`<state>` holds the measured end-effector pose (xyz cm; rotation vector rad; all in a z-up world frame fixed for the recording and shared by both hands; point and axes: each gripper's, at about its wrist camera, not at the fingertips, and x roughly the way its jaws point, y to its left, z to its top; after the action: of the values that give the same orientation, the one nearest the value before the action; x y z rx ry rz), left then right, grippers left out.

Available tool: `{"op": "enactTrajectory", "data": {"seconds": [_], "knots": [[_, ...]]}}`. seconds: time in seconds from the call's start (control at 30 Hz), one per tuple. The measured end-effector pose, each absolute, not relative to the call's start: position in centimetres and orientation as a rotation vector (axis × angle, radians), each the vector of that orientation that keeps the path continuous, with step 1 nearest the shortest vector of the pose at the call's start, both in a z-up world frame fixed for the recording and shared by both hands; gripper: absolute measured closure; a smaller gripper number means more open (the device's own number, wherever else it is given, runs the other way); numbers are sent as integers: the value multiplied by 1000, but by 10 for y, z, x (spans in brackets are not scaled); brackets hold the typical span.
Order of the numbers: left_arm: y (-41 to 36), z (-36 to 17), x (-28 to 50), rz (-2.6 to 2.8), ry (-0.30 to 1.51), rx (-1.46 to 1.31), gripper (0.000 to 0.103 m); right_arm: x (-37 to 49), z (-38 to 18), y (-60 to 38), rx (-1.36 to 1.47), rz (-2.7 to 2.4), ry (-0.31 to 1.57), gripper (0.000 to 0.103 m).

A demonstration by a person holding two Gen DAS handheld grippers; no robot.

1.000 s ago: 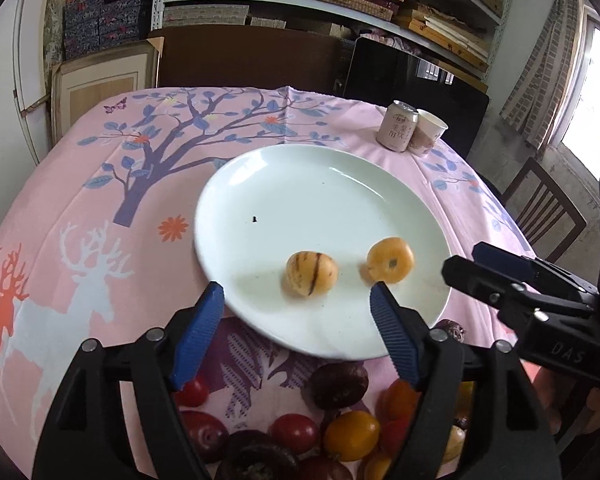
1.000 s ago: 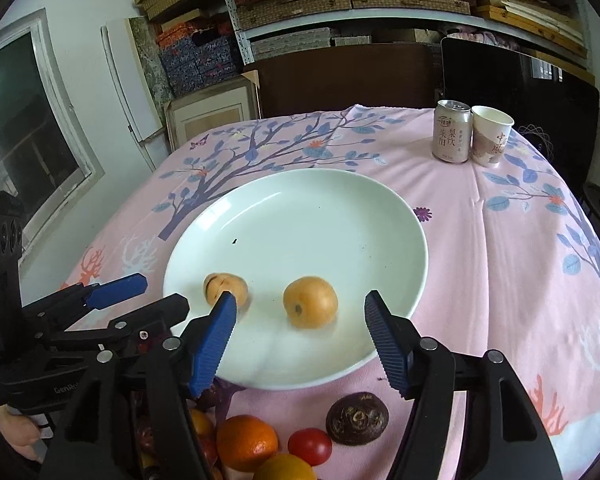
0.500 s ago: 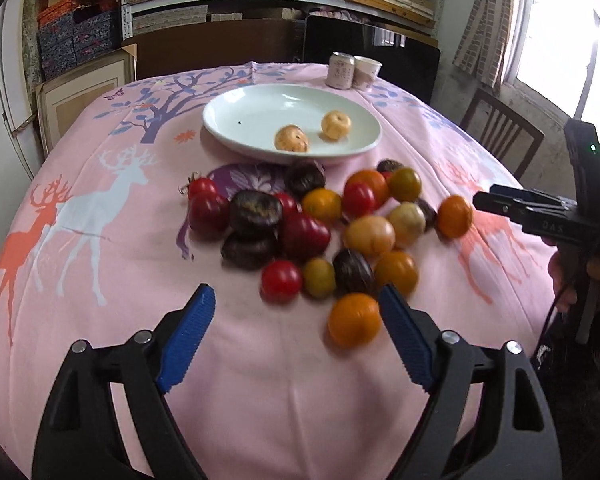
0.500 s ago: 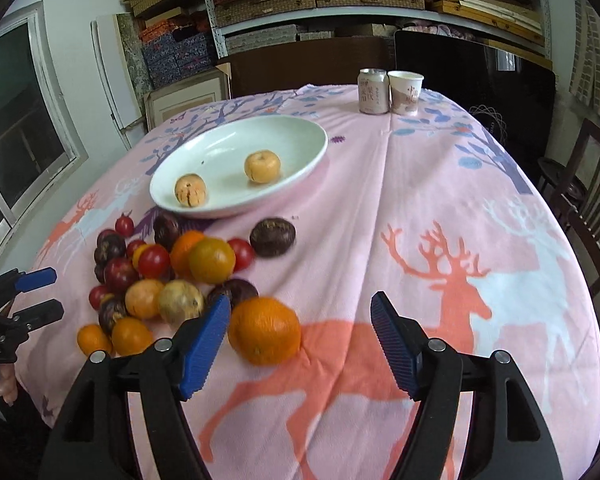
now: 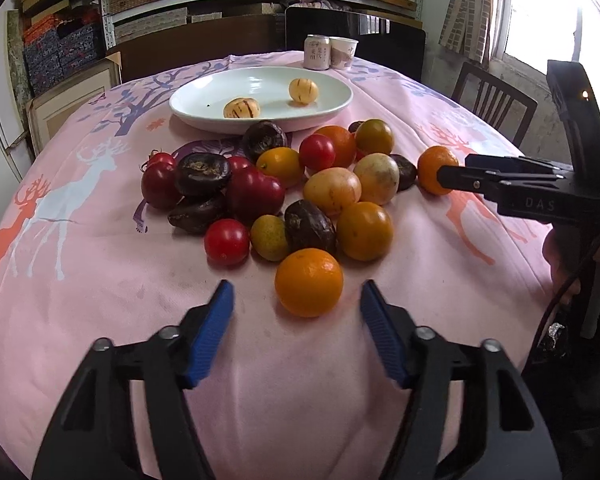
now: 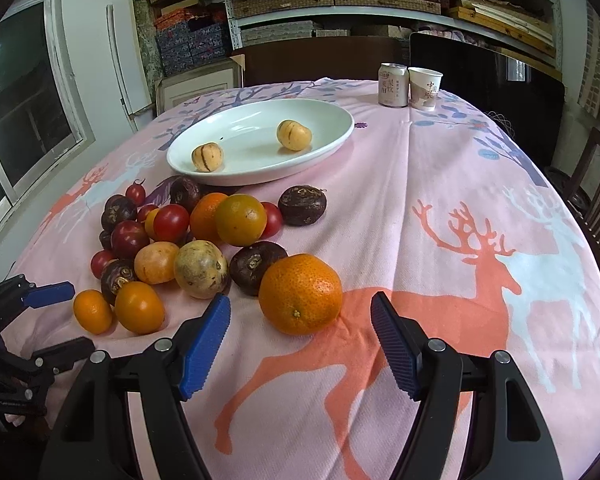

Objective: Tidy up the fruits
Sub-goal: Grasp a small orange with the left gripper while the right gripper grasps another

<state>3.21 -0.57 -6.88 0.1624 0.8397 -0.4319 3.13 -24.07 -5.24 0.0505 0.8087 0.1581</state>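
Observation:
A white plate (image 5: 188,110) (image 6: 340,136) holds two yellow striped fruits (image 5: 241,108) (image 6: 294,135). In front of it a pile of tomatoes, dark purple fruits and oranges (image 5: 260,196) (image 6: 172,248) lies on the pink cloth. My left gripper (image 5: 297,285) is closing, with a small orange (image 5: 309,282) just ahead between its blue tips; the pads do not touch it. My right gripper (image 6: 300,299) stands open around a bigger orange (image 6: 300,294), also untouched. Each gripper shows at the edge of the other's view: the right gripper (image 5: 448,176) and the left gripper (image 6: 48,294).
A drink can (image 5: 317,53) (image 6: 393,85) and a paper cup (image 5: 343,53) (image 6: 425,88) stand at the table's far side. A wooden chair (image 5: 492,96) is to the right, and shelves of boxes fill the back wall. The table's near edge lies just under both grippers.
Both grippers have drawn back from the plate to the near side of the fruit pile. The left jaws are narrower than half a second ago. Each gripper now frames an orange.

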Motion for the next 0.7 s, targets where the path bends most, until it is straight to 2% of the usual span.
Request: {"op": "enactTrajectory", "data": {"seconds": [0.03,0.07,0.27,0.37,0.43,0.7], "knots": [[-5,-71,35,-442,849,146,63,32,-53,-240,52,157,811,30],[-4,-73,36,-456,859,135,67,32,-54,-241,56,158,813,30],[-9,-77,39,-442,845,147,66,35,-58,-247,78,149,827,30],[-12,-82,41,-442,854,153,63,35,-59,-246,75,148,826,30],[-12,-81,39,-448,841,149,68,33,-57,-245,67,148,816,30],[12,-48,31,-427,739,70,69,11,-37,-204,21,317,781,30]]}}
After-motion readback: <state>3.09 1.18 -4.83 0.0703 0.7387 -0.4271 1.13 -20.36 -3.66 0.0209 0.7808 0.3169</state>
